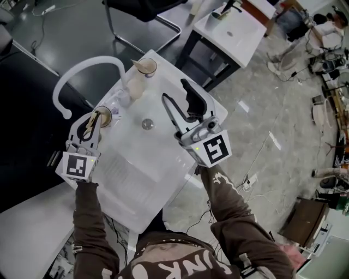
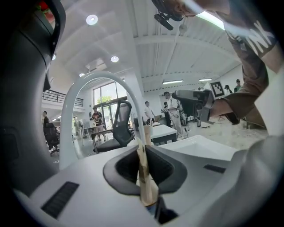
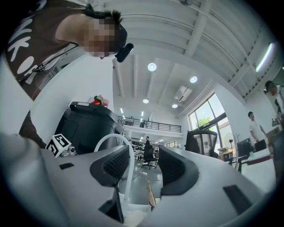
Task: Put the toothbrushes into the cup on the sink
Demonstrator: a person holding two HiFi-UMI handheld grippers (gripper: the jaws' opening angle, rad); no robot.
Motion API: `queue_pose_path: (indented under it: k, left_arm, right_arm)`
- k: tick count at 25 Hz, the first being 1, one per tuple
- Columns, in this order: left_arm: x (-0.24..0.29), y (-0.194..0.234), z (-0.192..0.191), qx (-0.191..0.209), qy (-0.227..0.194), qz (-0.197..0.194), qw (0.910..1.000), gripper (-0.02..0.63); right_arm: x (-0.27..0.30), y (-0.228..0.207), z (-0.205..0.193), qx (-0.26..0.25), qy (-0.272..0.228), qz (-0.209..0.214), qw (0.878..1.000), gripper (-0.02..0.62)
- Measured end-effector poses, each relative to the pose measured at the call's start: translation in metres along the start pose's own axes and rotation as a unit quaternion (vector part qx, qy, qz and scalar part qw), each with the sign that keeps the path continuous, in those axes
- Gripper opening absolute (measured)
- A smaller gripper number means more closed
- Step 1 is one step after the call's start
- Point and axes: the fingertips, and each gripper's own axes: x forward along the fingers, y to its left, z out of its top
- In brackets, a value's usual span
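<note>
A white sink with a tall arched white faucet fills the middle of the head view. My left gripper is shut on a pale wooden toothbrush, gripped upright between its pads. It hangs right over a clear cup on the sink's left rim, beside the faucet base. My right gripper stands open above the basin's far right side, nothing between its fingers. In the right gripper view the faucet and a beige toothbrush show through the gap.
A second cup with something beige in it and a pale bottle stand at the sink's far corner. The drain sits mid-basin. Another sink table and a chair stand beyond; cables lie on the floor at right.
</note>
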Motion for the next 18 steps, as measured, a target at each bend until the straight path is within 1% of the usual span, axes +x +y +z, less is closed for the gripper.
queue_pose_path:
  k: [1, 2, 5, 6, 12, 15, 18]
  left_arm:
    - [-0.001, -0.001, 0.006, 0.002, -0.005, 0.000, 1.0000, 0.014]
    - [-0.004, -0.002, 0.012, 0.005, -0.010, -0.001, 0.9999, 0.031]
    - [-0.015, -0.007, 0.034, 0.011, -0.024, -0.003, 0.9996, 0.136]
    - [-0.020, -0.009, 0.043, 0.016, -0.030, -0.003, 0.9994, 0.150]
    - [-0.069, -0.035, 0.106, 0.044, -0.071, 0.002, 0.9965, 0.166]
    - [-0.107, -0.066, 0.140, 0.052, -0.095, -0.005, 0.9941, 0.172]
    - [-0.153, -0.112, 0.169, 0.046, -0.119, -0.014, 0.9917, 0.179]
  right_arm:
    - [-0.005, 0.002, 0.000, 0.002, 0.003, 0.001, 1.000, 0.202]
    - [-0.010, 0.005, 0.002, 0.004, 0.003, 0.002, 1.000, 0.202]
    - [-0.023, 0.011, 0.013, 0.007, -0.003, -0.009, 1.000, 0.203]
    - [-0.027, 0.014, 0.018, 0.006, -0.005, -0.013, 1.000, 0.202]
    - [-0.057, 0.043, 0.058, -0.006, -0.016, -0.003, 1.000, 0.204]
    - [-0.082, 0.070, 0.093, -0.005, -0.034, 0.000, 0.999, 0.207]
    - [-0.124, 0.103, 0.123, 0.003, -0.042, 0.003, 0.999, 0.216]
